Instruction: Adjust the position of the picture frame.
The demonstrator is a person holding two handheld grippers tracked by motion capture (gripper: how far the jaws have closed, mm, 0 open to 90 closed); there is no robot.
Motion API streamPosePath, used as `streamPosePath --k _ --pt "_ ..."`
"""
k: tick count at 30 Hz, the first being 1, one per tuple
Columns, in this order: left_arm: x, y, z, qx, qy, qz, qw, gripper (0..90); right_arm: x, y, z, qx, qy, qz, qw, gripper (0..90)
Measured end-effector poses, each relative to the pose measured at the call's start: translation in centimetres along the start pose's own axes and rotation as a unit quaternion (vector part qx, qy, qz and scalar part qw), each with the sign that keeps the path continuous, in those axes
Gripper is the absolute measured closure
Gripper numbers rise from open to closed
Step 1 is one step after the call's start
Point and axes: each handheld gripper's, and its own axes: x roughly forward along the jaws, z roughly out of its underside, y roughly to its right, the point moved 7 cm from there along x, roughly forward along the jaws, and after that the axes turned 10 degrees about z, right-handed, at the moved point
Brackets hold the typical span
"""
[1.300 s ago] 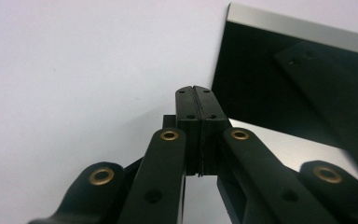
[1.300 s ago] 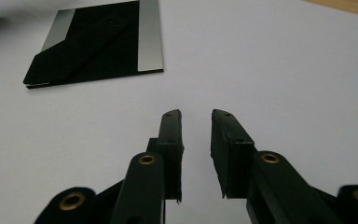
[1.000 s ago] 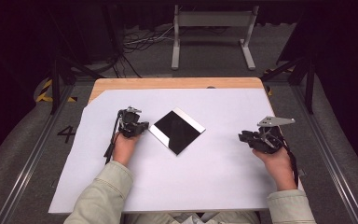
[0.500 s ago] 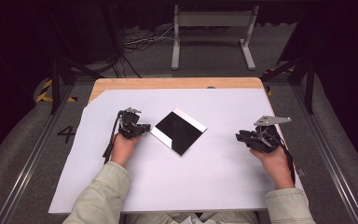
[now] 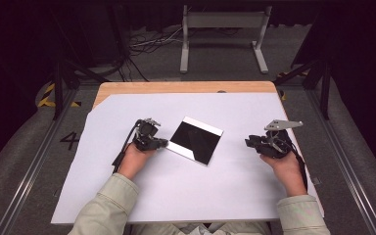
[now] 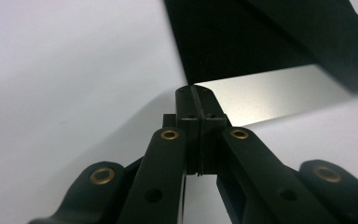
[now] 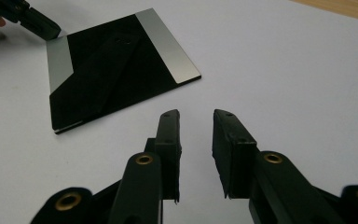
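A flat black square panel [image 5: 196,139] with silver strips along two edges lies in the middle of the white sheet [image 5: 186,196]. My left gripper [image 5: 164,143] is shut, and its tips sit at the panel's left corner. In the left gripper view the closed jaws [image 6: 193,93] meet the end of the silver strip [image 6: 270,93], with nothing between them. My right gripper [image 5: 248,142] rests to the right of the panel, apart from it, open with an empty gap [image 7: 196,114]. The right gripper view shows the panel [image 7: 107,70] ahead and the left gripper [image 7: 32,21] at its far corner.
The white sheet covers a wooden tabletop whose far edge [image 5: 186,87] shows bare. Beyond it on the floor stand a grey metal frame [image 5: 223,29] and loose cables [image 5: 147,44]. Dark rails run along both sides of the table.
My left hand has moved right, bringing its shut tips up to the panel's left corner. The right hand has barely shifted. The panel lies where it was.
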Motion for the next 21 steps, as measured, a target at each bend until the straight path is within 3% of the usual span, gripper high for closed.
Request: streamPosePath --k 4,9,15,21 --pt "0.8 1.8 0.0 0.026 -0.023 0.014 0.9993 90.0 0.0 0.0 -0.1 0.000 0.000 -0.001 1.0000 72.2" --pt "1.2 2.9 0.1 0.032 -0.035 0.031 0.9984 90.0 0.0 0.0 -0.1 -0.001 0.000 -0.002 1.0000 72.2" --pt "2.0 4.8 0.1 0.054 -0.063 0.055 0.9950 90.0 -0.1 0.0 -0.1 -0.001 0.001 -0.002 1.0000 72.3" --pt "2.7 6.3 0.0 0.069 -0.074 0.058 0.9932 90.0 -0.1 0.1 -0.1 0.001 0.003 -0.001 1.0000 72.4"
